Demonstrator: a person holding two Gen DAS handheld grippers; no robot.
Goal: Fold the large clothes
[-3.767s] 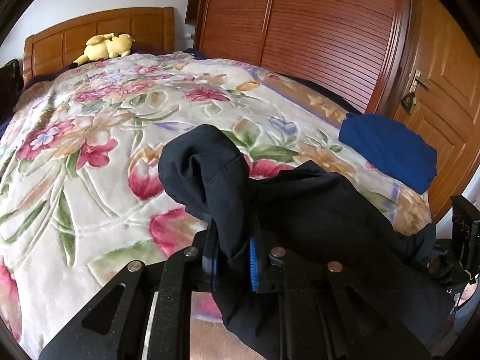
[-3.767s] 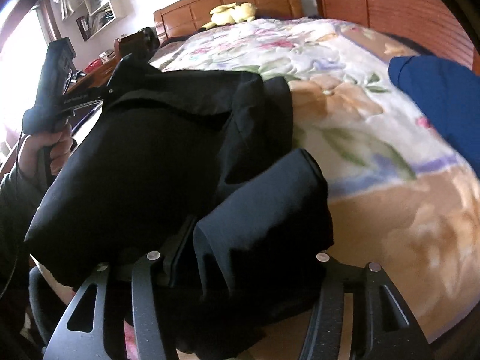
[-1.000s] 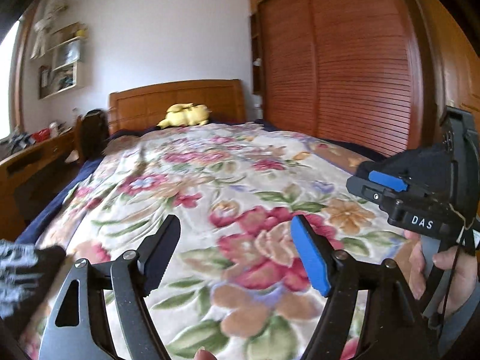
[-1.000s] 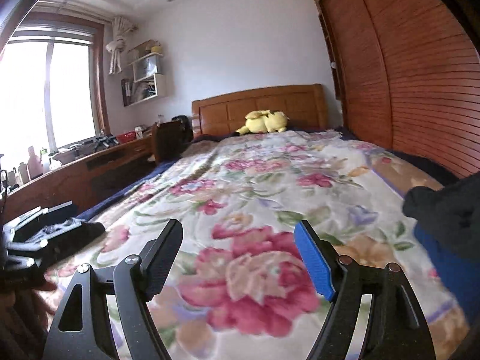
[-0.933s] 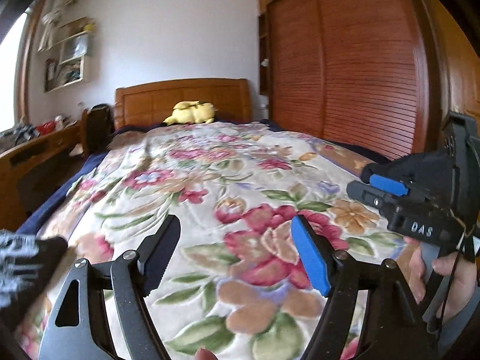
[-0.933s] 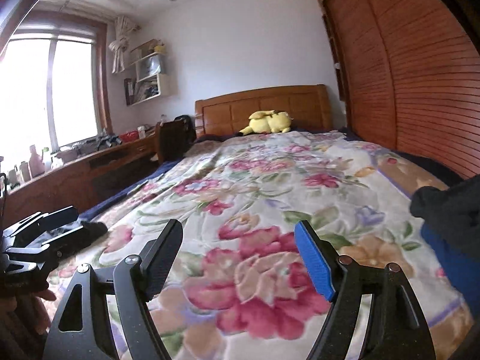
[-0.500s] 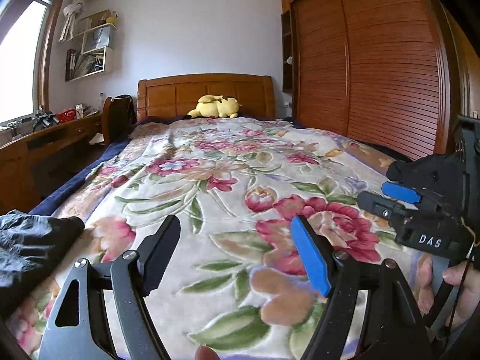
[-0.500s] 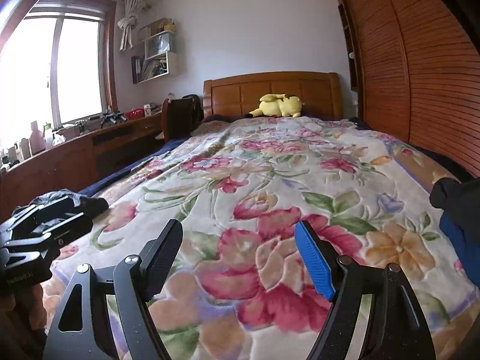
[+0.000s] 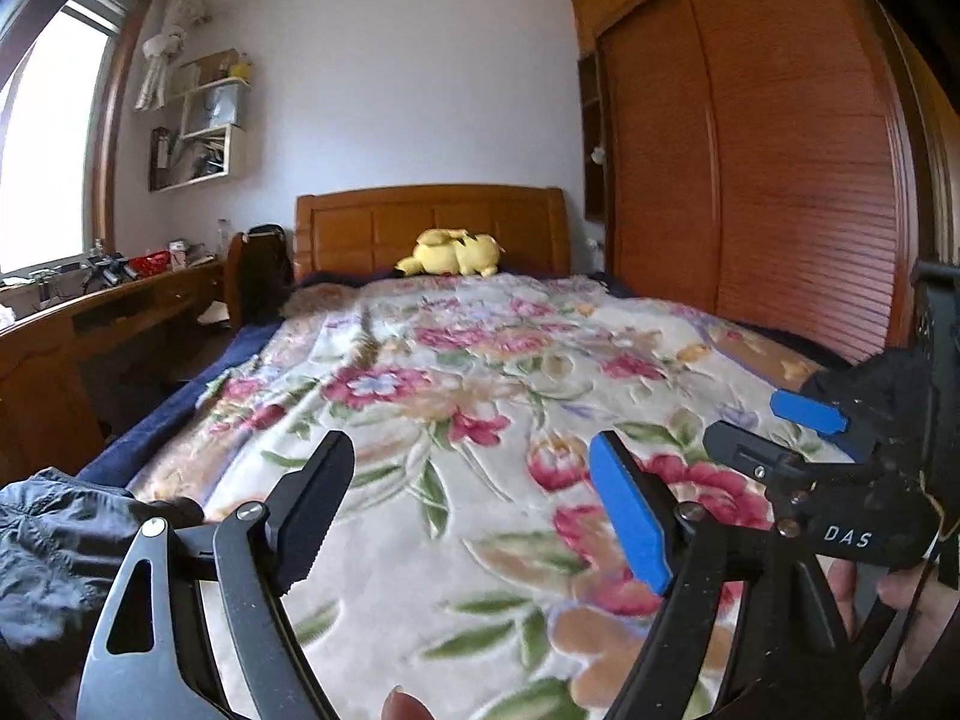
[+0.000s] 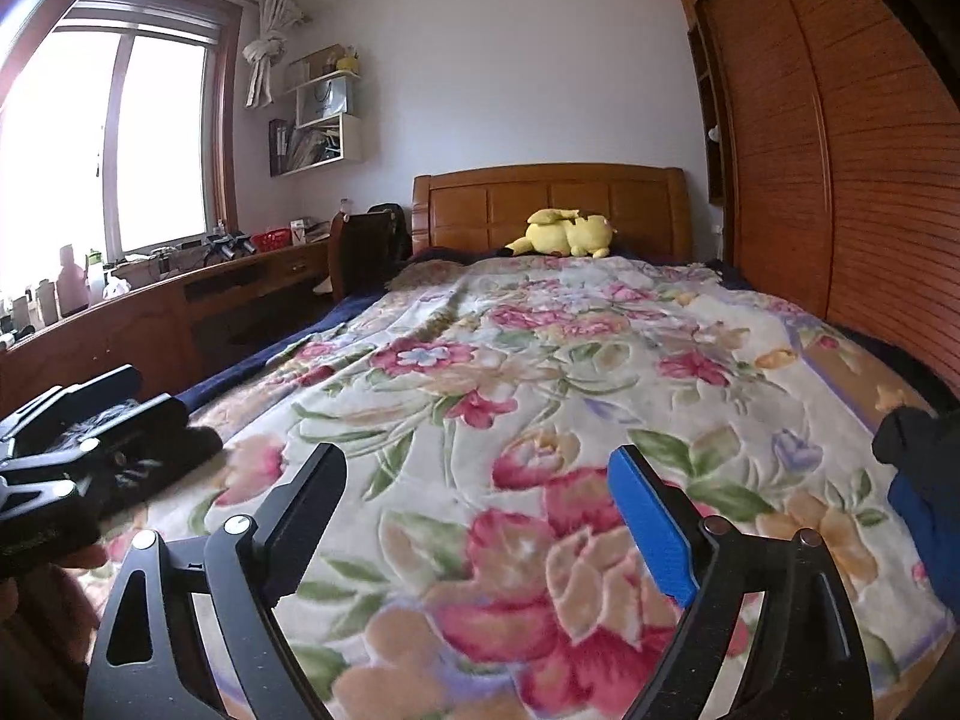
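We hold both hand-held grippers, left (image 9: 465,489) & right (image 10: 480,507), jaws just widened, nothing between; dark garment (image 9: 54,546) at 9 o'clock likely next.

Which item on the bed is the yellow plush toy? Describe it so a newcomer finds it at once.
Start at the wooden headboard at the bed's far end. Just below it, where the floral blanket ends, lies the yellow plush toy on its side. It is the only plain bright-yellow thing there.
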